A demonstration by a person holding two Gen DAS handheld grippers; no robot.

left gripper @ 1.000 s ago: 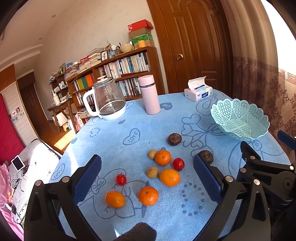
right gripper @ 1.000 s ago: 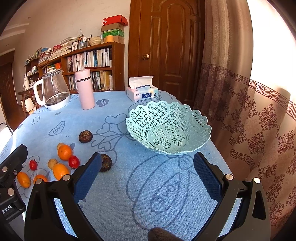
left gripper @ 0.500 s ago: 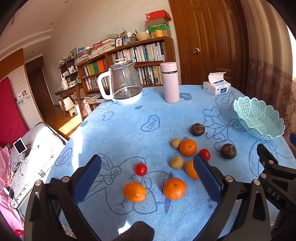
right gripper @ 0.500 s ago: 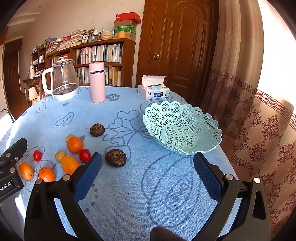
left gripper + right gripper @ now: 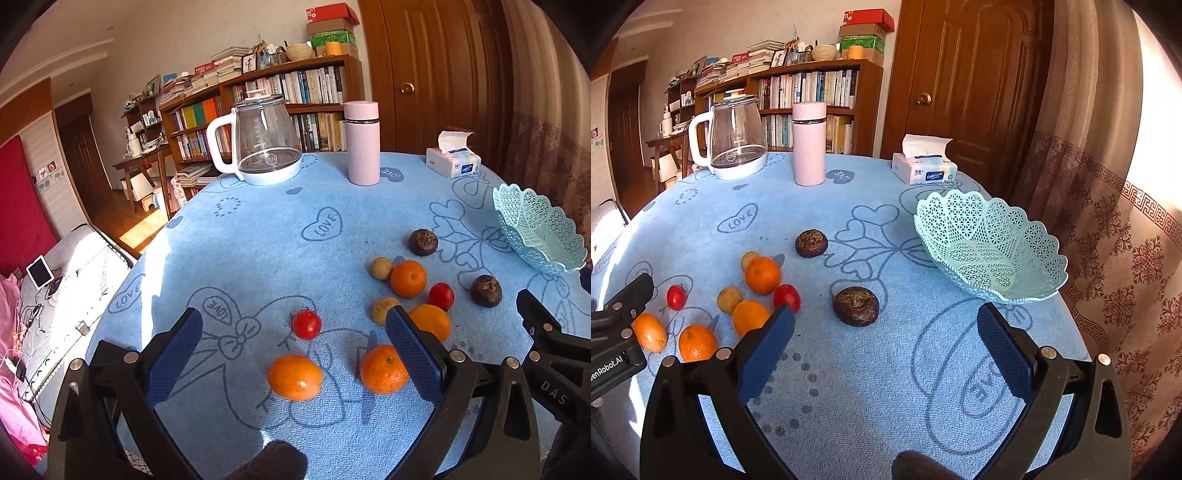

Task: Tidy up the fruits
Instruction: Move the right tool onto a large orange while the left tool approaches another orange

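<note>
Blue towelling printed with hearts and "LOVE" covers the counter, on which all the fruit is still lying loose; nothing has yet been placed in the basket, so the first pick is judged to be in hand. Nearest in the left wrist view, the left gripper is held wide with nothing between its pads, framing an oval orange fruit and a mandarin, with a cherry tomato just beyond. The right gripper is likewise spread wide and holds nothing, with a dark brown fruit just ahead of it. Counted across the counter: four orange citrus fruits, two red cherry tomatoes, two small tan fruits, two dark brown fruits. Further right the pale green lattice basket stands empty, well apart from the cluster. At the far edge are seen one glass kettle, one pink flask and one tissue box. The next move is judged to call for lowering a gripper around one fruit, closing gently, and carrying it to the basket.
</note>
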